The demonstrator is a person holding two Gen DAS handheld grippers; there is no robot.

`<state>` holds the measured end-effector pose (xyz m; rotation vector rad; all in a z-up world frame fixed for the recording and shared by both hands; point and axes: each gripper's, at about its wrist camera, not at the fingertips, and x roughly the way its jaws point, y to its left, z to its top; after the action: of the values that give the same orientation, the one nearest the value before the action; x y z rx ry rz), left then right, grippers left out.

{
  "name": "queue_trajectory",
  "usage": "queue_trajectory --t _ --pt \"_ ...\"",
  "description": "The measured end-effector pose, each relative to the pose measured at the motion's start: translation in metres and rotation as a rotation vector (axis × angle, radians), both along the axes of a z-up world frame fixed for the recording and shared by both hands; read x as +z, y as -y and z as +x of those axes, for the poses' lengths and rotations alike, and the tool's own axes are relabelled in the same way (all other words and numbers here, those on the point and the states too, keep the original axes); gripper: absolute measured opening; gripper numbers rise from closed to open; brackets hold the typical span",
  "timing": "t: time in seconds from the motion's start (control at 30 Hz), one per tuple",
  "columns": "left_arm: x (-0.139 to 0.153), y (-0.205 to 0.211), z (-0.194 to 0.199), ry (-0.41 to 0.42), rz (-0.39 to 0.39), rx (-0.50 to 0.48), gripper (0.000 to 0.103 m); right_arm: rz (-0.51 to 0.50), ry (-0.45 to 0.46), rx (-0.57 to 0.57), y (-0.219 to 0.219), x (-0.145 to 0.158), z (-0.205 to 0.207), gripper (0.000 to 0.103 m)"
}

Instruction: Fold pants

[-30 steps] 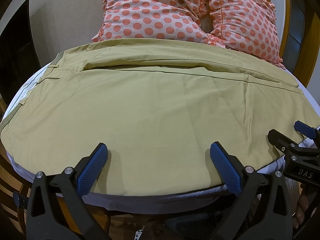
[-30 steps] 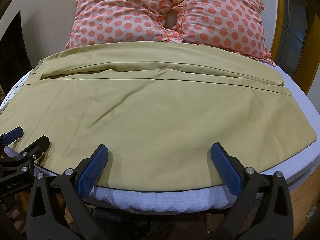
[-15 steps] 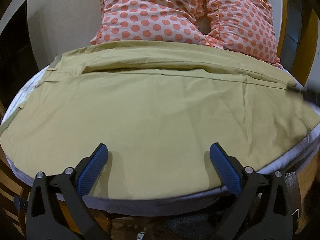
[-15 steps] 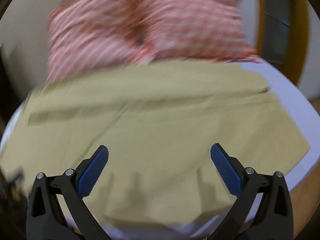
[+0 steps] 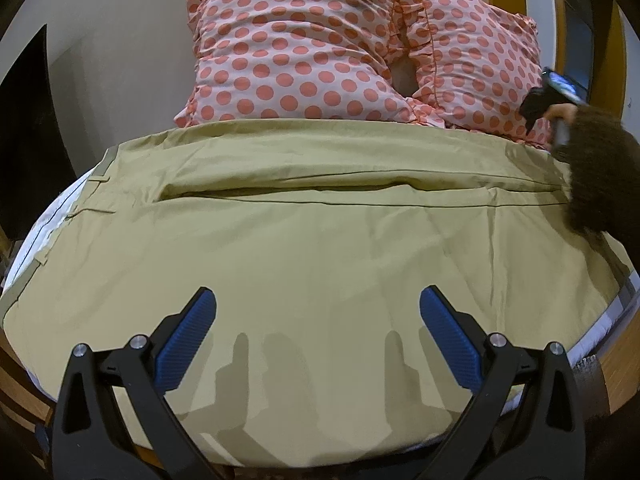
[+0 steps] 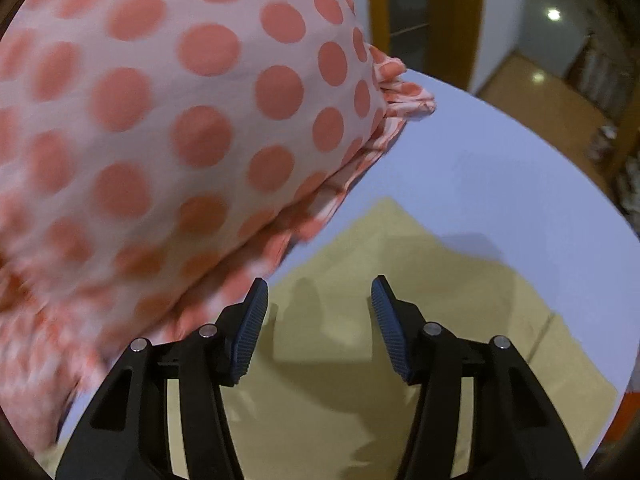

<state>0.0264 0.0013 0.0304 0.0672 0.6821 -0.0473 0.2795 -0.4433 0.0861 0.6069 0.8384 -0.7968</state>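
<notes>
Khaki pants (image 5: pixel 320 248) spread whole under left tongs (image 5: pixel 318 328) released, right tongs (image 6: pixel 318 320) released over hem corner

Warm indoor light, multiple shadows, blurred pillow (image 6: pixel 160 140).

1. Left gripper (image 5: pixel 318 316), jaws spread wide, hovers over flat pants (image 5: pixel 312 248); nothing blocks it ahead.
2. Right gripper (image 6: pixel 318 316), jaws parted, sits close beside the polka-dot pillow (image 6: pixel 168 132) crowding its left; bare sheet (image 6: pixel 500 176) lies open to the right.

Home bedroom, polka-dot pillows (image 5: pixel 304 48) on a white-sheeted bed (image 6: pixel 500 168), wooden frame
</notes>
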Motion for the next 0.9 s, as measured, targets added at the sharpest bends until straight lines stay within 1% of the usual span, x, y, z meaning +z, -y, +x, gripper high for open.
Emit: queue_trajectory --t 0.1,0.13,0.17,0.27,0.3,0.33,0.37,0.4,0.43,0.5,0.57,0.63,0.67,0.77,0.83,0.9 --pt "0.0 -0.001 0.003 0.007 0.006 -0.008 0.101 0.037 -0.062 -0.072 0.014 -0.023 0.014 0.058" --pt "-0.001 -0.001 0.004 0.008 0.005 -0.01 0.101 -0.003 -0.07 -0.076 0.011 -0.027 0.015 0.057" --pt "-0.001 -0.002 0.006 0.007 0.0 -0.012 0.101 -0.045 -0.098 -0.07 0.008 -0.031 0.018 0.057" --pt "-0.002 -0.003 0.011 0.005 -0.012 -0.015 0.101 -0.104 -0.035 -0.018 0.005 -0.043 0.012 0.05" --pt "-0.001 -0.003 0.013 0.005 -0.011 -0.015 0.101 -0.125 -0.011 0.011 0.005 -0.046 0.009 0.041" --pt "-0.001 -0.003 0.012 0.009 -0.012 -0.013 0.101 -0.14 0.013 0.033 0.005 -0.049 0.006 0.028" --pt "0.0 -0.004 0.012 0.013 -0.013 -0.009 0.101 -0.138 0.04 0.052 0.007 -0.052 0.002 0.025" --pt "0.001 -0.005 0.011 0.017 -0.014 -0.003 0.101 -0.121 0.064 0.049 0.013 -0.054 -0.002 0.013" --pt "0.001 -0.007 0.011 0.02 -0.014 0.007 0.101 -0.094 0.098 0.054 0.02 -0.057 -0.006 0.009" --pt "0.003 -0.012 0.01 0.024 -0.014 0.035 0.101 -0.027 0.162 0.061 0.032 -0.062 -0.016 0.005" --pt "0.006 -0.02 0.007 0.033 -0.025 0.06 0.101 0.075 0.272 0.058 0.05 -0.069 -0.033 0.004" --pt "0.009 -0.026 0.004 0.041 -0.038 0.079 0.101 0.127 0.394 0.07 0.06 -0.07 -0.059 0.004" --pt "0.011 -0.03 0.002 0.048 -0.046 0.087 0.101 0.135 0.441 0.085 0.061 -0.069 -0.074 0.004" --pt "0.016 -0.039 -0.004 0.072 -0.055 0.112 0.101 0.172 0.592 0.149 0.06 -0.062 -0.131 0.004" --pt "0.02 -0.044 -0.006 0.08 -0.061 0.122 0.101 0.185 0.683 0.197 0.051 -0.056 -0.176 0.004" --pt "0.024 -0.049 -0.006 0.092 -0.065 0.131 0.101 0.174 0.707 0.229 0.019 -0.049 -0.226 0.004"
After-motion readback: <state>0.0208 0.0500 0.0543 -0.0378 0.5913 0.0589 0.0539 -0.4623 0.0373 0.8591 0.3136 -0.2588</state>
